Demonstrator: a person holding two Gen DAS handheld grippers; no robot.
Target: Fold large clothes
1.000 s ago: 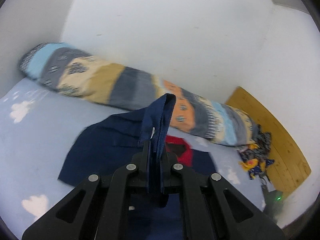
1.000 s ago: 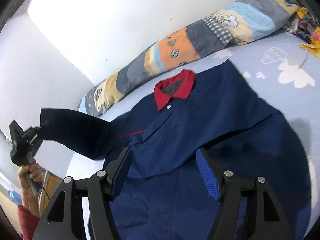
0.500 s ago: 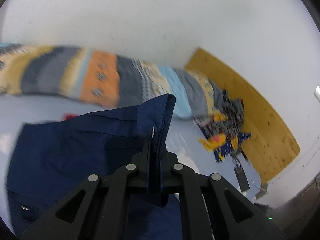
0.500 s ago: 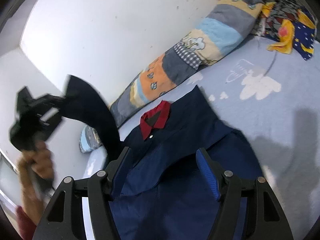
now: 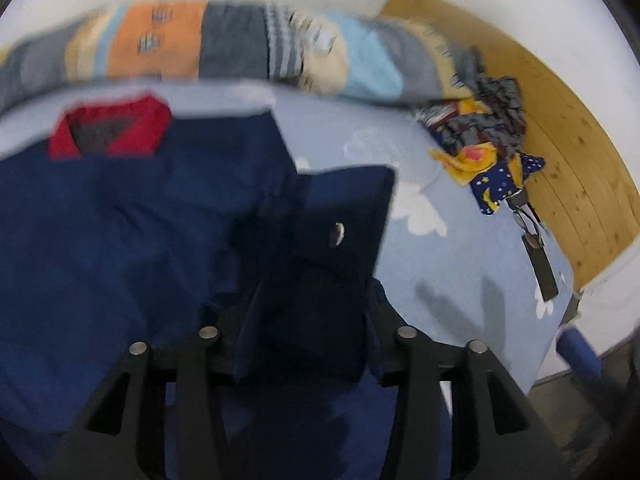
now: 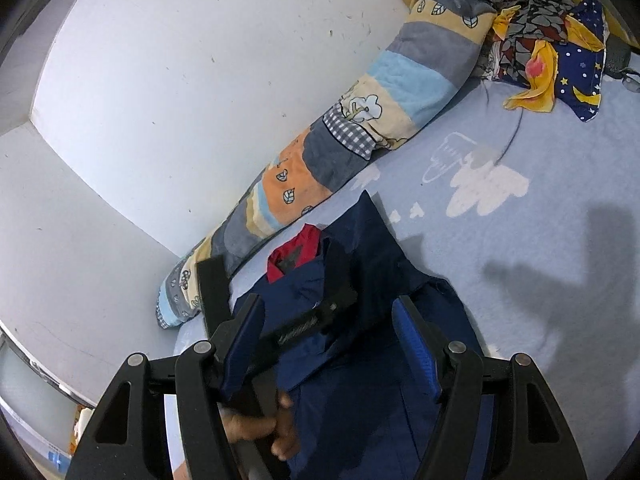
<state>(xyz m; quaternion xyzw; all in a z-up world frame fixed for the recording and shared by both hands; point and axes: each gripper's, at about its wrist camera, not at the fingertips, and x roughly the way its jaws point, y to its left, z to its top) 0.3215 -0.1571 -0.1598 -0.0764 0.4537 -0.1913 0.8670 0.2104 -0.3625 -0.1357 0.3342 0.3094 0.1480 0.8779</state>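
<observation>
A navy shirt [image 5: 100,220] with a red collar [image 5: 108,128] lies spread on a light-blue, cloud-printed bed sheet [image 5: 460,248]. Its sleeve cuff [image 5: 332,240], with a pale button, is folded across the shirt body and sits loose between the jaws of my left gripper [image 5: 308,320], which are opening. In the right wrist view my right gripper [image 6: 332,344] hovers open over the shirt [image 6: 380,264] with nothing pressed between its blue pads [image 6: 416,344]. The black left gripper body [image 6: 308,324] and the hand [image 6: 260,428] holding it show between those jaws.
A long patchwork bolster [image 6: 360,128] runs along the white wall. A heap of coloured clothes [image 5: 480,140] sits at the bed's far right by a wooden board [image 5: 580,160]. A dark cable and plug [image 5: 540,264] lie near the bed edge.
The left gripper swung right and down over the shirt with the sleeve. Its jaws, shut on the cuff before, have parted, and the cuff has spread flat between them. The right gripper shifted a little.
</observation>
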